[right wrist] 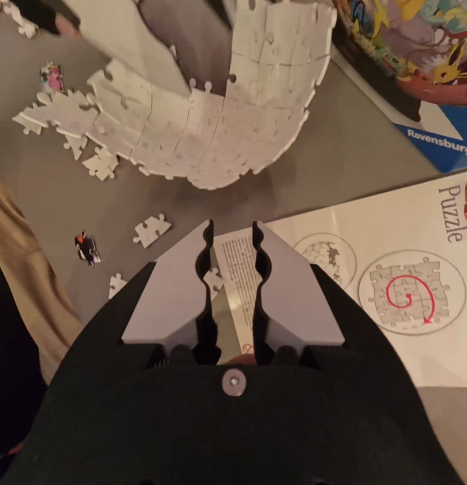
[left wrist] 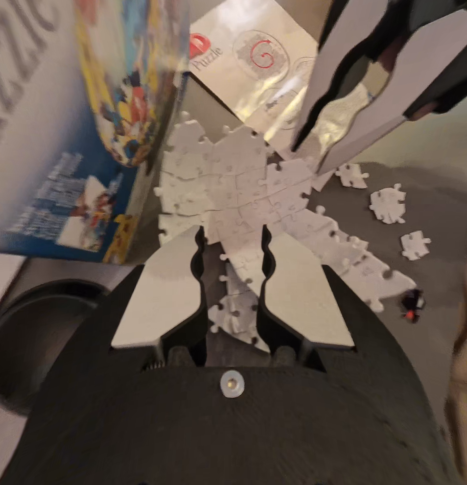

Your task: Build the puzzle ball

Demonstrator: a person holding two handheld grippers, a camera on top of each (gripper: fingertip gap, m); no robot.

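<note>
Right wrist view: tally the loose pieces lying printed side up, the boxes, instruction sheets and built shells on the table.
Loose cardboard pieces, printed side up: 2 (one pink piece, one dark piece)
Blue cardboard puzzle box: 1
White paper instruction sheet: 1
Partly built white curved puzzle shell: 1
Total: 5

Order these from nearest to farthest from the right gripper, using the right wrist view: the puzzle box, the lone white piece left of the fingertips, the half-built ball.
From the right gripper:
1. Lone white piece, on the table just left of the fingertips.
2. Half-built ball, ahead, centre.
3. Puzzle box, far right, behind the ball.
</note>
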